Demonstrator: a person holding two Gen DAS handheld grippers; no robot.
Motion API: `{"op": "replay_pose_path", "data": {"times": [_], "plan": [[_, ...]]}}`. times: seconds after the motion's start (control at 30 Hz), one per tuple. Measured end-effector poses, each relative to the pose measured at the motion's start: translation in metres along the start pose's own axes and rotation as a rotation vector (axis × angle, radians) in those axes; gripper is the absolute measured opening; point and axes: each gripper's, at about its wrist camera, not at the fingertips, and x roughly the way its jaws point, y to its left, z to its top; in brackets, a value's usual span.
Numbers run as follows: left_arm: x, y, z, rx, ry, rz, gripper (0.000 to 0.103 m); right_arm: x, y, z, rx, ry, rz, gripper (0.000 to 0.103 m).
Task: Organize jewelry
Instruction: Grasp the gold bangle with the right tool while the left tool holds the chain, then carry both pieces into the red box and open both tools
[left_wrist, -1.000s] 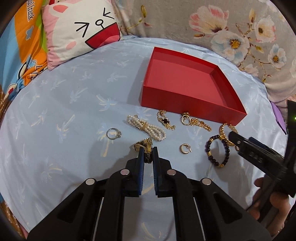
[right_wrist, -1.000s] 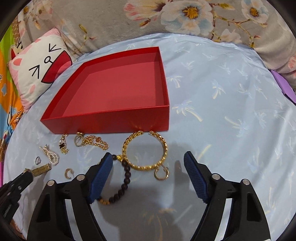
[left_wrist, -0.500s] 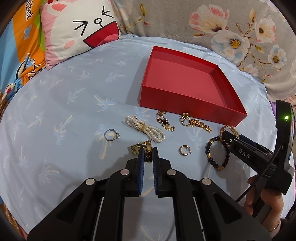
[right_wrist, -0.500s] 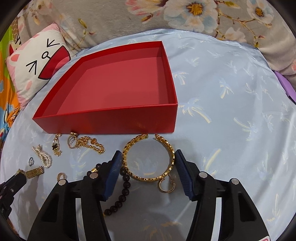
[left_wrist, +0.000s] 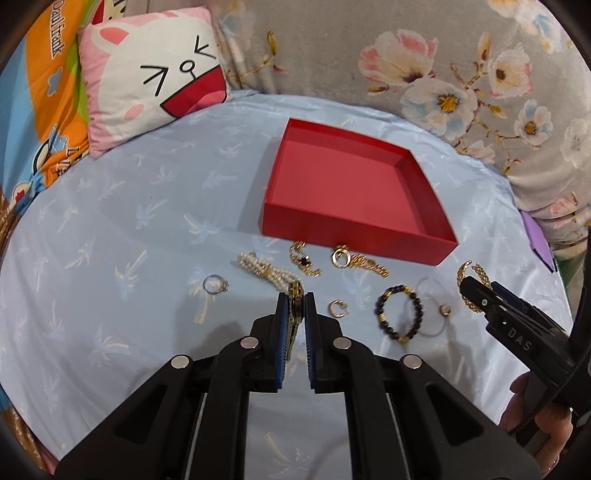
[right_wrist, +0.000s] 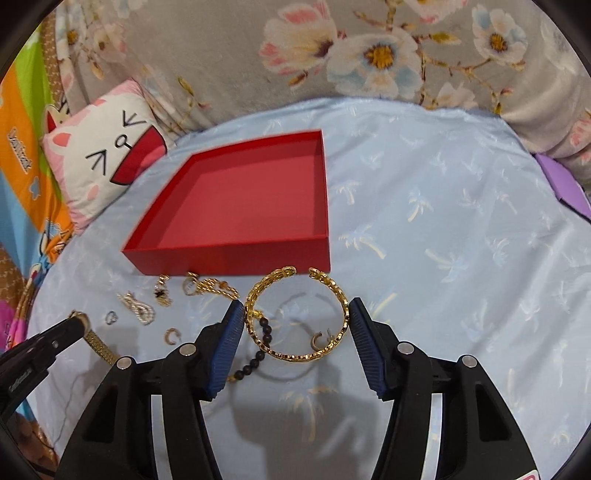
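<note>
In the left wrist view, a cat-face pillow (left_wrist: 155, 81) lies at the upper left of the frame on the pale blue bedsheet (left_wrist: 110, 229). Below it, left of centre, a silver ring (left_wrist: 214, 285) rests on the sheet, with a pearl bracelet (left_wrist: 264, 271) just to its right. At lower centre the left gripper (left_wrist: 295, 308) is pinched on a gold mesh band (left_wrist: 294, 295), which stands lifted between its blue pads. Above, the red box (left_wrist: 351, 184) sits open in the middle of the frame; a gold chain with a dark charm (left_wrist: 304, 260) and a ring with gold chain (left_wrist: 356, 258) lie just in front of its near wall. Further right are a small gold hoop (left_wrist: 338, 308) and a dark bead bracelet (left_wrist: 399, 314).

In the right wrist view, at the lower centre of the frame, the right gripper (right_wrist: 295, 314) is closed onto a gold cuff bangle (right_wrist: 295, 314), its pads touching the bangle's two sides and holding it above the sheet, just in front of the box.
</note>
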Motion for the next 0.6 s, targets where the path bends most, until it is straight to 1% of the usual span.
{"op": "replay_pose_path", "data": {"times": [0.17, 0.23, 0.33, 0.4, 0.47, 0.57, 0.6], "plan": [[-0.023, -0.01, 0.022, 0.025, -0.059, -0.035, 0.008, -0.031, 0.002, 0.024, -0.007, -0.075, 0.045, 0.057], [-0.029, -0.014, 0.037, 0.033, -0.083, -0.059, 0.008, -0.036, 0.002, 0.037, -0.009, -0.09, 0.07, 0.057], [-0.031, -0.023, 0.067, 0.058, -0.122, -0.09, 0.008, -0.03, 0.002, 0.063, -0.001, -0.097, 0.113, 0.057], [-0.027, -0.029, 0.086, 0.077, -0.146, -0.096, 0.008, -0.019, 0.002, 0.083, 0.001, -0.092, 0.131, 0.057], [-0.014, -0.036, 0.113, 0.097, -0.162, -0.103, 0.008, 0.0, 0.004, 0.105, -0.009, -0.076, 0.137, 0.057], [0.011, -0.044, 0.147, 0.11, -0.162, -0.125, 0.008, 0.035, 0.01, 0.134, -0.011, -0.031, 0.161, 0.057], [0.025, -0.047, 0.161, 0.114, -0.156, -0.136, 0.008, 0.048, 0.011, 0.143, -0.01, -0.018, 0.158, 0.057]]}}
